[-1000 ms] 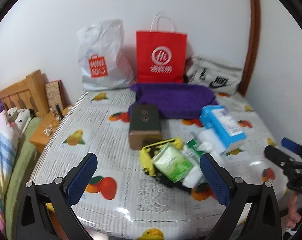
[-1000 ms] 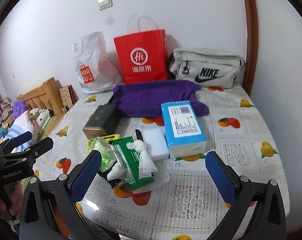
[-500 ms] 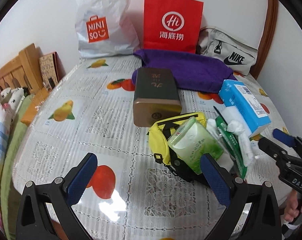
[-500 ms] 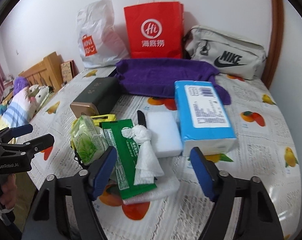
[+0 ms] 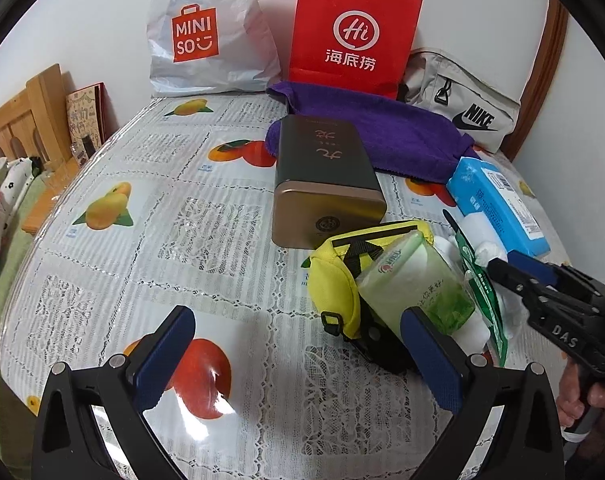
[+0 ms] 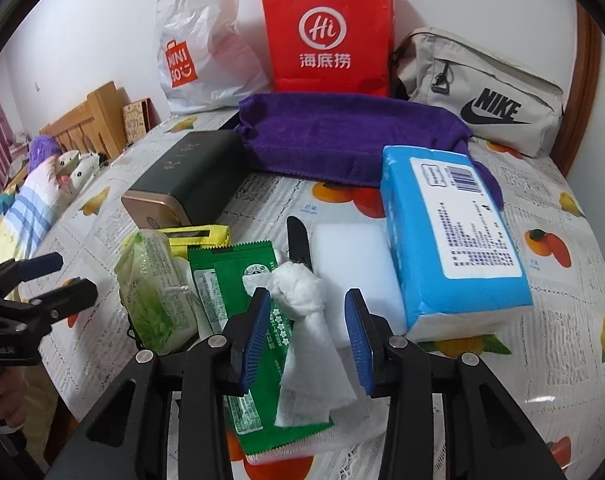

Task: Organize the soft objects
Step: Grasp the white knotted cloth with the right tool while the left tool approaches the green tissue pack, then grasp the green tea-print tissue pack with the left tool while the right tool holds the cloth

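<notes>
A pile of soft things lies on the fruit-print table: a yellow pouch point(image 5: 334, 280), a pale green tissue pack point(image 6: 154, 280), a dark green wipe packet point(image 6: 238, 280), a knotted white wipe point(image 6: 298, 288), a white sponge point(image 6: 354, 256) and a blue tissue pack point(image 6: 450, 240). My right gripper point(image 6: 307, 298) hangs over the white wipe. Its jaws are closing with the wipe's tail between them, and the pads do not press on it. My left gripper point(image 5: 296, 320) stands wide open, with its right finger beside the green tissue pack point(image 5: 414, 280).
A dark tin box point(image 5: 322, 172) lies behind the pile, with a purple towel point(image 6: 342, 140) beyond it. A red paper bag point(image 6: 326, 28), a white plastic bag point(image 5: 206, 28) and a grey Nike bag point(image 6: 482, 92) stand against the wall. A wooden bed frame point(image 5: 18, 116) is at the left.
Both grippers came down and closer to the pile. The right gripper's jaws narrowed from wide open to either side of the white wipe. The left gripper stayed wide open.
</notes>
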Action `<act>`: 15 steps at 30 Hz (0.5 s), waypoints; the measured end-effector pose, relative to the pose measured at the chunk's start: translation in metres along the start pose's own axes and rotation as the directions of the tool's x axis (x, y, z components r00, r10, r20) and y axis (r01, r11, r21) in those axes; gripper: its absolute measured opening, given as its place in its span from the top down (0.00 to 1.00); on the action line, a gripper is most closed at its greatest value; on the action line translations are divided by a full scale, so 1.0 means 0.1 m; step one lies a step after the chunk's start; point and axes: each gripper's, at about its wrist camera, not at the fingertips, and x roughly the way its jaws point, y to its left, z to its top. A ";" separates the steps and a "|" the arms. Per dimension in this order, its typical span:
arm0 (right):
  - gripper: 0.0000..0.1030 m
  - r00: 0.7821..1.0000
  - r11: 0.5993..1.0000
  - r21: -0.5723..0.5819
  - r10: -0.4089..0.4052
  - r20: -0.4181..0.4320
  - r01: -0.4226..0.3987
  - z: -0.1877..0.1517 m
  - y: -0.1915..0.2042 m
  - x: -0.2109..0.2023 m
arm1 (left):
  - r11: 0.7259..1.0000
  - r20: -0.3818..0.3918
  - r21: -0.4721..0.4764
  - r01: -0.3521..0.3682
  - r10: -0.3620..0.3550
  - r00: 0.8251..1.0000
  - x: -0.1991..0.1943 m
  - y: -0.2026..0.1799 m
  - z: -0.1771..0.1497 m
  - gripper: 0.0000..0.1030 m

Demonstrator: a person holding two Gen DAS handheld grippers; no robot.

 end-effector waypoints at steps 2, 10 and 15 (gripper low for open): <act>0.63 1.000 1.000 -0.009 0.002 -0.006 -0.002 -0.01 0.02 0.03 | 1.000 0.002 0.003 0.015 -0.015 1.000 0.02 0.01 -0.02 0.00; 0.79 1.000 1.000 -0.028 0.013 0.017 -0.013 -0.02 0.05 0.06 | 0.999 -0.014 0.006 0.053 -0.053 0.999 0.05 0.04 -0.03 0.00; 0.80 0.997 0.999 -0.006 0.049 0.052 -0.049 -0.01 0.01 -0.09 | 0.998 -0.024 -0.007 0.061 -0.062 0.998 0.08 0.05 -0.04 0.00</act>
